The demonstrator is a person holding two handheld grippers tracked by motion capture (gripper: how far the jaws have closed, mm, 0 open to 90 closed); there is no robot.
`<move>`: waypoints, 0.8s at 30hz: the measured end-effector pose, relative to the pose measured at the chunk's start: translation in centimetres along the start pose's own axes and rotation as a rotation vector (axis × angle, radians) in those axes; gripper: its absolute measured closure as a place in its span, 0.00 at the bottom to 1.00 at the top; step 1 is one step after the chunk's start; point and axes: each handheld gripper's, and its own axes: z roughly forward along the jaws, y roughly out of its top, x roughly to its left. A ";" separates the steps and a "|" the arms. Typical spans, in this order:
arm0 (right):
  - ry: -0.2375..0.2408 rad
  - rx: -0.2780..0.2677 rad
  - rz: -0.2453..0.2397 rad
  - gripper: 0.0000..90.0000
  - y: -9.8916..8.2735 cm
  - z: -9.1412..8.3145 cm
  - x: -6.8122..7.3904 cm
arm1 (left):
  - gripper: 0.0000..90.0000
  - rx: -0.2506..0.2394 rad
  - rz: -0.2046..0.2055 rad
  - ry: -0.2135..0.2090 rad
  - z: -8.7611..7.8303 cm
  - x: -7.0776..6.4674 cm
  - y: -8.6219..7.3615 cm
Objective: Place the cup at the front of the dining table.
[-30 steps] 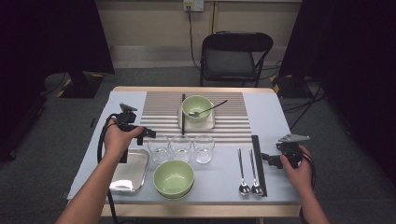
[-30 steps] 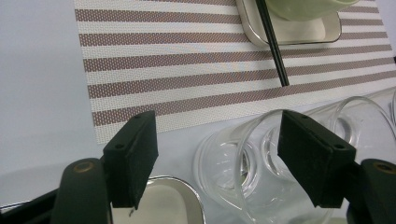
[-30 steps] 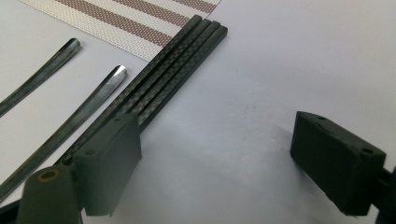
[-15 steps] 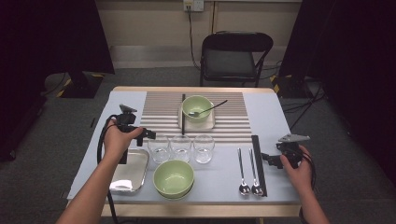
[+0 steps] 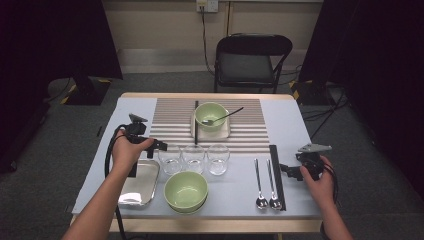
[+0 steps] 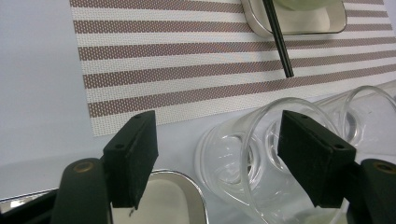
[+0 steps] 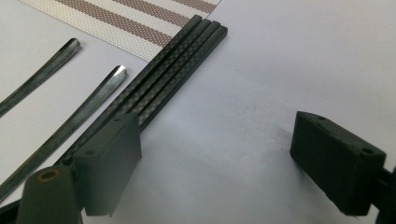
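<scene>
- Tongs in my left hand, the left gripper (image 5: 161, 146), stand released, jaws spread wide, just at nine o'clock of the nearest glass (image 5: 170, 159).
- In the left gripper view that glass (image 6: 243, 158) lies between my jaws' line and the right pad; whether the pad touches its rim I cannot tell.
- That glass is the nine o'clock end of a row of three; the middle glass (image 5: 193, 158) and the far glass (image 5: 218, 158) sit at its three o'clock, close together.
- A steel tray (image 5: 140, 183) lies at six o'clock of my left gripper, and a green bowl (image 5: 186, 191) at five o'clock of it.
- The striped mat (image 5: 170, 117) stretches at twelve o'clock of the glasses, bearing a second green bowl (image 5: 210, 114) with a spoon in it.
- My right gripper (image 5: 285, 169) is also released, jaws apart over bare table, holding nothing.
- Black chopsticks (image 7: 173, 60) lie just at nine o'clock of it, and two spoons (image 5: 265, 180) beyond them.
</scene>
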 end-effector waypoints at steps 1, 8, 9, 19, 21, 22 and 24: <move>0.000 0.000 0.000 0.17 0.0 0.0 0.0 | 0.32 0.003 0.003 -0.004 0.1 0.0 0.0; 0.000 0.000 0.000 0.17 0.0 0.0 0.0 | 0.32 0.007 0.003 -0.005 0.4 0.0 -0.3; 0.000 0.000 0.000 0.17 0.0 0.0 0.0 | 0.32 0.004 -0.002 -0.005 0.5 -0.1 -0.3; 0.000 0.000 0.000 0.17 0.0 0.0 0.0 | 0.32 0.017 0.006 -0.004 1.1 -0.2 -0.5; 0.000 0.000 0.000 0.17 0.0 0.0 0.0 | 0.32 0.018 -0.004 -0.012 1.2 -0.3 -0.5; 0.000 0.000 0.000 0.17 0.0 0.0 0.0 | 0.32 0.018 0.001 -0.004 1.2 -0.3 -0.5; 0.000 0.000 0.000 0.17 0.0 0.0 0.0 | 0.32 0.020 0.001 -0.006 1.3 -0.4 -0.5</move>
